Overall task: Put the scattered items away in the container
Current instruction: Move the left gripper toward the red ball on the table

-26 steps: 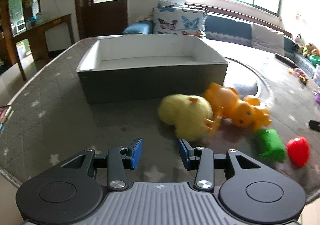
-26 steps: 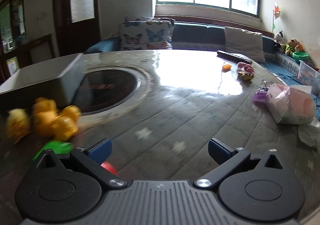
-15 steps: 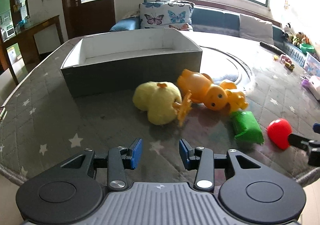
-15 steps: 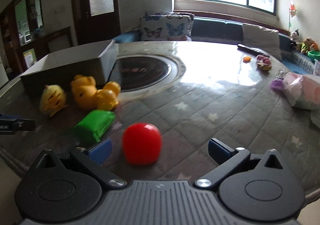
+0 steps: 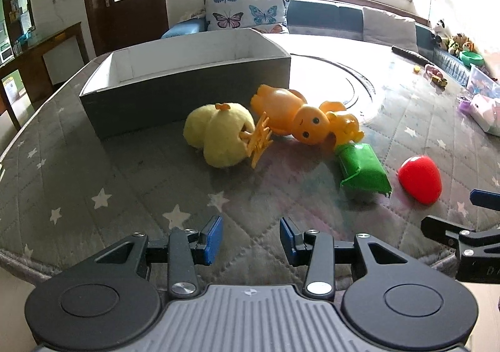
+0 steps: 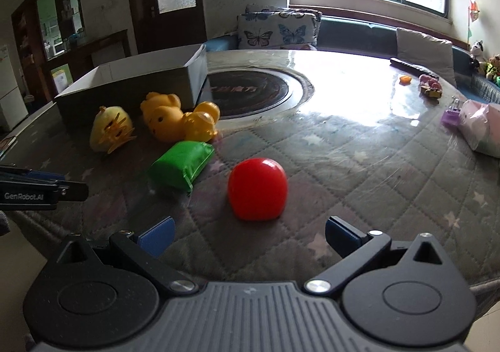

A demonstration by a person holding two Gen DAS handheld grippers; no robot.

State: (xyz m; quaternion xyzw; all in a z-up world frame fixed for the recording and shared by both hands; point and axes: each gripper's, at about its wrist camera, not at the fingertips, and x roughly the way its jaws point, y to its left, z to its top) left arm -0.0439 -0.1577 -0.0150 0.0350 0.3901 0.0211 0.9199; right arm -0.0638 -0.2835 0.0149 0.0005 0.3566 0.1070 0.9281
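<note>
A grey cardboard box [image 5: 187, 83] with a white inside stands open on the quilted table. In front of it lie a yellow plush chick [image 5: 218, 136], an orange plastic doll [image 5: 306, 120], a green packet [image 5: 362, 167] and a red rounded toy [image 5: 420, 178]. My left gripper [image 5: 250, 239] is open above the table's near edge, short of the chick, with nothing between its fingers. My right gripper [image 6: 247, 234] stands wide open just short of the red toy [image 6: 257, 189], not touching it. The box [image 6: 134, 86], chick [image 6: 109, 128], doll [image 6: 178, 120] and packet [image 6: 181, 163] show to its left.
A dark round inset [image 6: 250, 89] sits in the table's middle. A pink bag [image 6: 481, 127], a purple clip [image 6: 451, 116], small toys [image 6: 431, 86] and a remote [image 6: 409, 64] lie on the far right. A sofa with butterfly cushions [image 5: 247, 12] is behind.
Both views have swung so the toys sit more central. The right gripper has come close behind the red toy. The left gripper has pulled back from the chick; its jaws look unchanged.
</note>
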